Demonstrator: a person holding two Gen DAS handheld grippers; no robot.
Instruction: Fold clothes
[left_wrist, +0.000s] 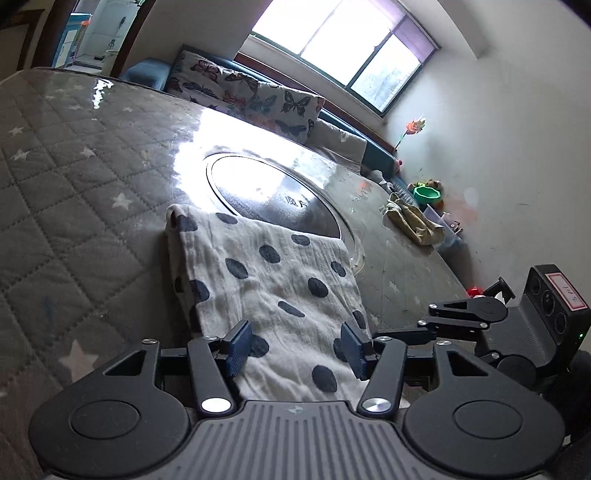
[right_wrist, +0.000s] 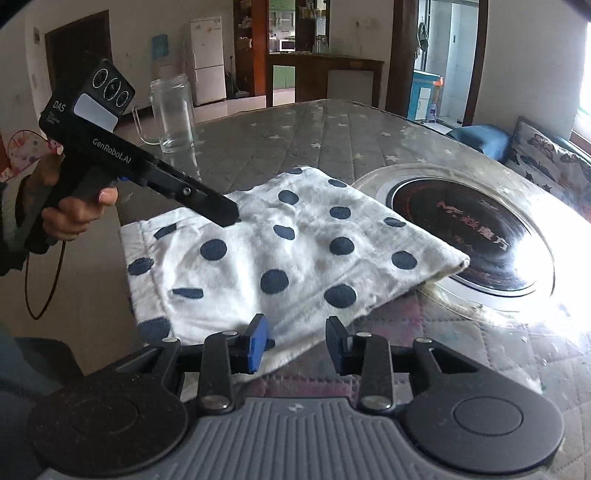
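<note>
A white cloth with dark blue dots (left_wrist: 273, 284) lies folded flat on the quilted table; it also shows in the right wrist view (right_wrist: 295, 243). My left gripper (left_wrist: 297, 347) is open, its jaws over the cloth's near edge. It also shows in the right wrist view (right_wrist: 227, 216), its tips down on the cloth's far left part. My right gripper (right_wrist: 297, 341) is open at the cloth's near edge, holding nothing. It shows in the left wrist view (left_wrist: 424, 326) just right of the cloth.
A round black hotplate (right_wrist: 465, 236) is set in the table right of the cloth. A glass mug (right_wrist: 171, 110) stands at the far left. A yellowish cloth (left_wrist: 412, 218) lies at the far right edge. A butterfly cushion (left_wrist: 247, 92) lies beyond the table.
</note>
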